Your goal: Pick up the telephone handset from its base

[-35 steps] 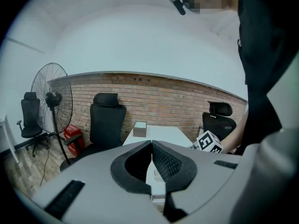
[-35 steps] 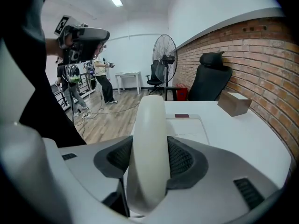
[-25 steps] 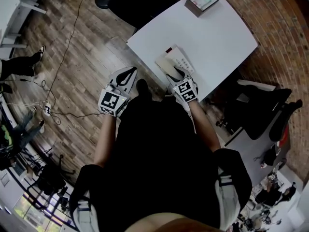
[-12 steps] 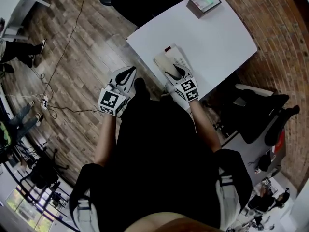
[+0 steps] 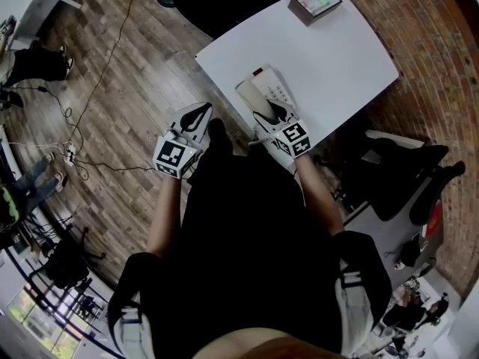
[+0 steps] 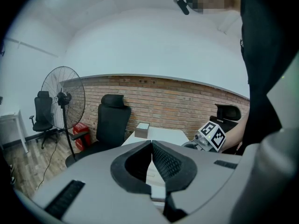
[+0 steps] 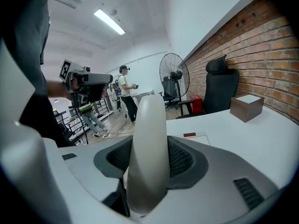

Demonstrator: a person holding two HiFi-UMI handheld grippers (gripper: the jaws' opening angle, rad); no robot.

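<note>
Because handset (image 7: 148, 125) must leave base (image 7: 203, 137), right claw (image 7: 150, 160) pinches its sides, far end tilted up; base just beyond, on counter (image 7: 261, 125). Left claw (image 6: 150, 146) pressed together, empty, held aside off counter.

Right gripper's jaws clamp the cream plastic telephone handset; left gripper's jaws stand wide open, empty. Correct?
No: the left gripper has its jaws shut together, empty, as the left gripper view shows. The right gripper does clamp the cream plastic telephone handset.

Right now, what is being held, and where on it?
The right gripper's fingers squeeze the handset's sides, partway along. The left gripper holds nothing.
</note>
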